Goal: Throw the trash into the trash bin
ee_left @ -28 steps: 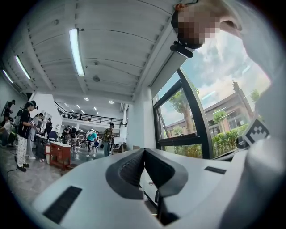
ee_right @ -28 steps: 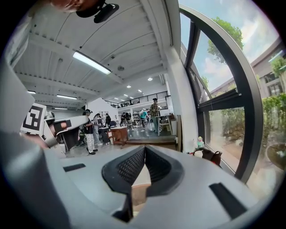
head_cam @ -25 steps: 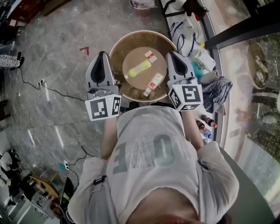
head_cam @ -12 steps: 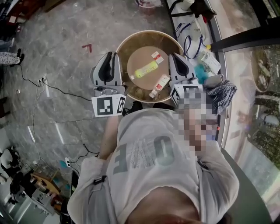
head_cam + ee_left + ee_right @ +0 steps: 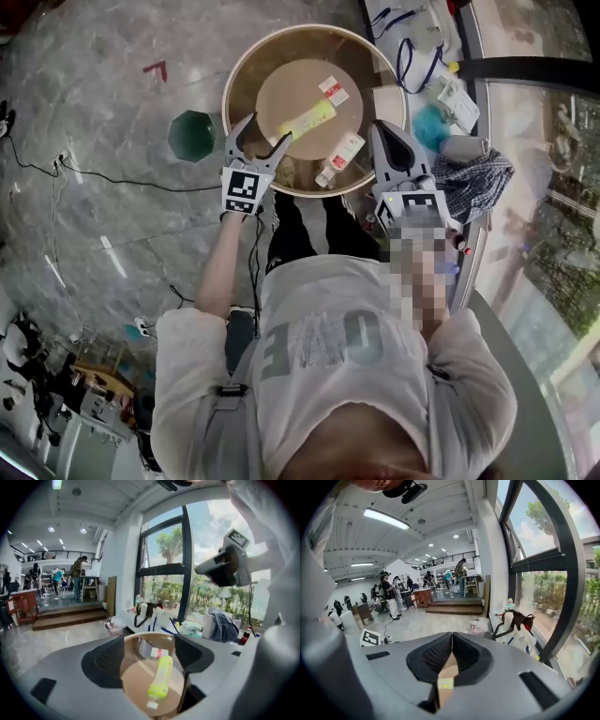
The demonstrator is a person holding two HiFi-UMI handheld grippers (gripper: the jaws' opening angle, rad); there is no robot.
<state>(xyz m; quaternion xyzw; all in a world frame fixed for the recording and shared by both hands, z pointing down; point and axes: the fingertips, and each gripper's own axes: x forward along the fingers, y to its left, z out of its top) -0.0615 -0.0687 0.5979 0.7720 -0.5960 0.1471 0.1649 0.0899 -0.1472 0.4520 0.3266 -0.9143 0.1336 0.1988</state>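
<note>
- Left gripper (image 5: 264, 142) jaws just opening, now spread, with nothing pinched and the yellow bottle (image 5: 306, 122) ahead.
- Right gripper (image 5: 386, 139) pressed together, empty.
- Trash sits on round table (image 5: 234, 70) — green bin (image 5: 192, 136) waits.

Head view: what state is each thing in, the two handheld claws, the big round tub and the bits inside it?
Left gripper: jaws have just been opening, now wide apart, nothing held.
Right gripper: jaws shut, empty.
Round brown tub: upright, open-topped.
Yellow-green plastic bottle: lying on its side in the tub.
Long red-and-white carton: lying in the tub.
</note>
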